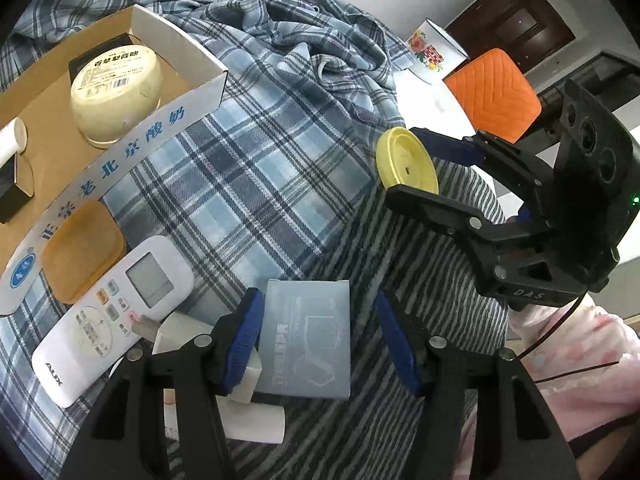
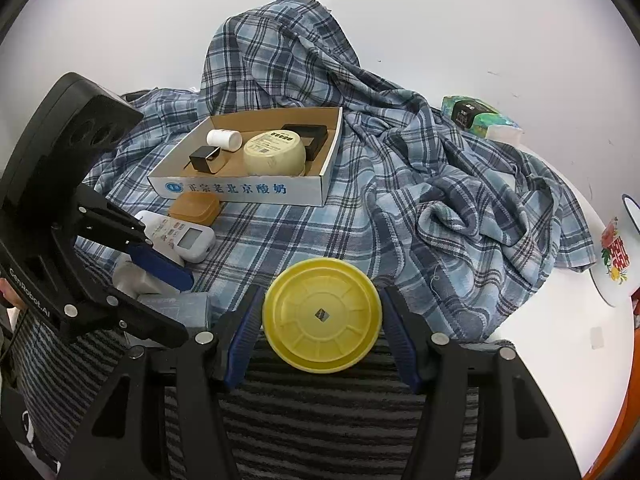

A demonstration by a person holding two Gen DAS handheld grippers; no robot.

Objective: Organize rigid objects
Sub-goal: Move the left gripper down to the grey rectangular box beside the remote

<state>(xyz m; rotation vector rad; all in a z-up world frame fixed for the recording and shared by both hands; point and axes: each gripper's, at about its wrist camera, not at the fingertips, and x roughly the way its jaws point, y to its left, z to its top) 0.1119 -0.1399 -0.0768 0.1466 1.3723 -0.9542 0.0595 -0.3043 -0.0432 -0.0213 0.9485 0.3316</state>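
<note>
A white round table (image 2: pixel 552 320) stands against a plain white wall, mostly covered by a crumpled blue plaid cloth (image 2: pixel 400 184) with a grey striped cloth (image 2: pixel 320 408) at the near edge. In the left wrist view an orange quilted chair (image 1: pixel 494 90) and a dark wooden door (image 1: pixel 516 20) show beyond the table.

On the plaid cloth sits a shallow cardboard tray (image 2: pixel 240 188) holding a cream round tin (image 2: pixel 274 152), a white bottle (image 2: pixel 224 139) and small black boxes. Just in front of the tray lie an amber plastic case (image 2: pixel 195 207) and a white remote control (image 2: pixel 182 236).

The right gripper (image 2: pixel 322 316) is closed on a yellow round lid (image 2: pixel 322 314), held above the striped cloth. The left gripper (image 1: pixel 318 338) is spread wide around a grey flat box (image 1: pixel 306 336), only its left pad touching. A floral enamel mug (image 1: pixel 434 50) and a tissue pack (image 2: pixel 480 118) sit near the table's edges.
</note>
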